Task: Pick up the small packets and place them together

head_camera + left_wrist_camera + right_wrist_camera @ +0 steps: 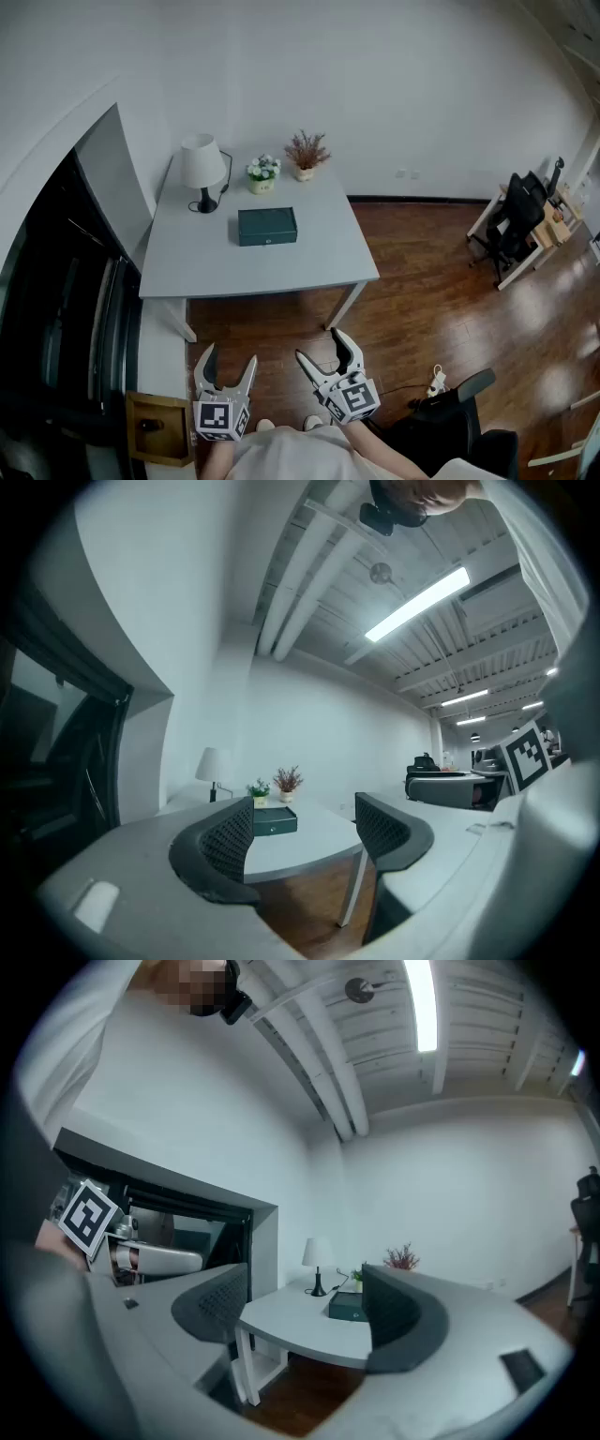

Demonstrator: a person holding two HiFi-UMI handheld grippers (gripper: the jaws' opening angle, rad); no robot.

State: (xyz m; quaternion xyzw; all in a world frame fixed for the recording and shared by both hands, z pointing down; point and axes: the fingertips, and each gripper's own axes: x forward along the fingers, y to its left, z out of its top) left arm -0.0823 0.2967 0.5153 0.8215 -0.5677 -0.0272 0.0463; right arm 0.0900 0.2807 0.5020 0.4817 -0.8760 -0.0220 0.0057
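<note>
The left gripper (228, 361) and right gripper (322, 349) are held low over the wooden floor (422, 300), well apart from the white table (281, 267). The jaws of both stand wide apart with nothing between them. On the table lie a dark green box (267, 226) near the middle, and a lamp (203, 169) and two potted plants (263, 172) (306, 153) along the far edge. The small packets cannot be made out in any view.

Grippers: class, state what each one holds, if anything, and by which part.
Nothing is held. The left gripper and the right gripper both stand open and empty, short of the table.
</note>
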